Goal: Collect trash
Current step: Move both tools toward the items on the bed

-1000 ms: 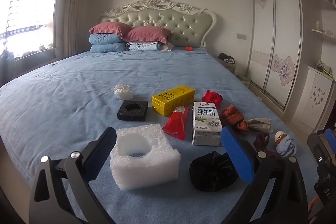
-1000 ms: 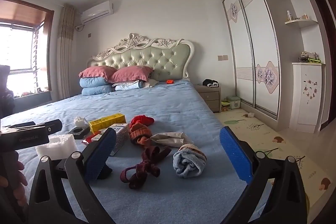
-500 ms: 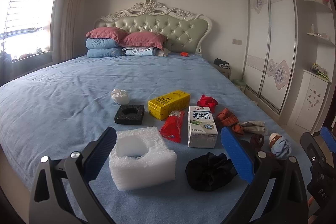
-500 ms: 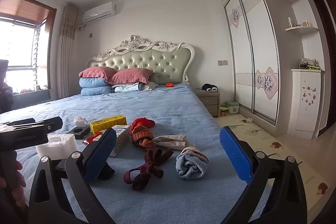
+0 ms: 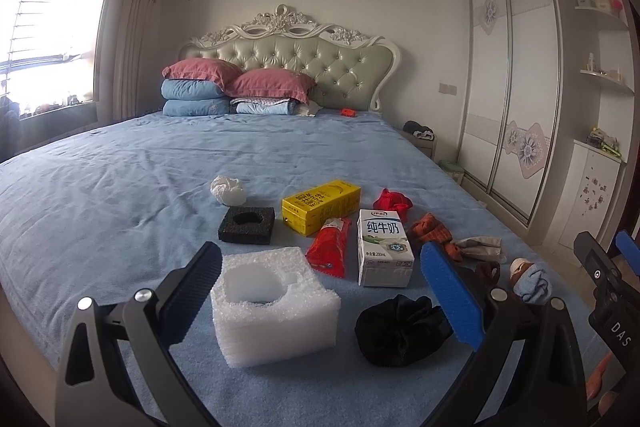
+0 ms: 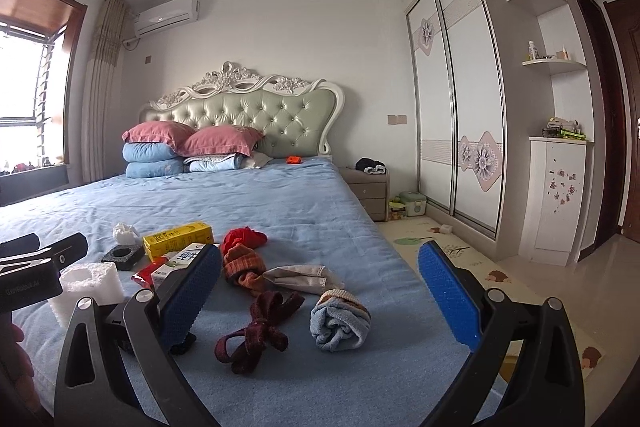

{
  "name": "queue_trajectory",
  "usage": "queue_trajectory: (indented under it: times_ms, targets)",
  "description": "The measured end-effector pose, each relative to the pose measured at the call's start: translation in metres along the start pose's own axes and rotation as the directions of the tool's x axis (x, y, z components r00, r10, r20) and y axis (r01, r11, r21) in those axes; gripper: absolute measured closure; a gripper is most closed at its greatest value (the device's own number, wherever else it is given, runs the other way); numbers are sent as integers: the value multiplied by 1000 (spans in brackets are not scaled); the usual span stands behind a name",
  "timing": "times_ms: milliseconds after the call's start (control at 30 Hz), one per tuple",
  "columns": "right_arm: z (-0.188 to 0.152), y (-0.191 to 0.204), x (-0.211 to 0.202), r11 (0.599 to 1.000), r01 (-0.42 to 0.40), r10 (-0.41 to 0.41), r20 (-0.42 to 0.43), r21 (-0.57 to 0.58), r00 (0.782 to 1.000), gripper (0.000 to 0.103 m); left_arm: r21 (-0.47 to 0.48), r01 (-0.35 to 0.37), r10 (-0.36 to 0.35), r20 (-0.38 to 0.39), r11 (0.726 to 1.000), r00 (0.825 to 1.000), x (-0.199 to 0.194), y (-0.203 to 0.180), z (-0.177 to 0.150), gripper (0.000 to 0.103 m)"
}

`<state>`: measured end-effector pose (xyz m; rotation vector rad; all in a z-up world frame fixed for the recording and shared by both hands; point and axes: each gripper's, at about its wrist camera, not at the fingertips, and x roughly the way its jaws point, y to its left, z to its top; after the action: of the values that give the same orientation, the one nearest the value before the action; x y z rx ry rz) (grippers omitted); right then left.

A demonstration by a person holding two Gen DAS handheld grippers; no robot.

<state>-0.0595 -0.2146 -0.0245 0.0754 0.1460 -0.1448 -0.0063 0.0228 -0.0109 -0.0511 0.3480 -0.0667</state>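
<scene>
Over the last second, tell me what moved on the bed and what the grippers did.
Only the cameras shifted: the left gripper tilted up and eased back from the white foam block; the right gripper tilted up slightly. Both remain open and empty. The milk carton, yellow box, red wrapper and socks stayed put.

Between my left fingers (image 5: 452, 295), ribbed blue rubber pads, sits a white foam block (image 5: 274, 309), pebbly and matt. Beyond it I see a porous black foam piece (image 5: 247, 225), a glossy red plastic wrapper (image 5: 329, 245) and a smooth paper milk carton (image 5: 384, 253); by my right fingers (image 6: 448, 287), knitted cloth socks (image 6: 340, 319)
</scene>
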Motion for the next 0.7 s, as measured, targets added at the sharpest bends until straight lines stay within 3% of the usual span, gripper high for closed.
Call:
queue_trajectory:
  times_ms: [700]
  targets:
    - [-3,11,5,998,-55,55,-7,-28,998,8,-9,-24,24,-25,1000,999,9,7,-5,4]
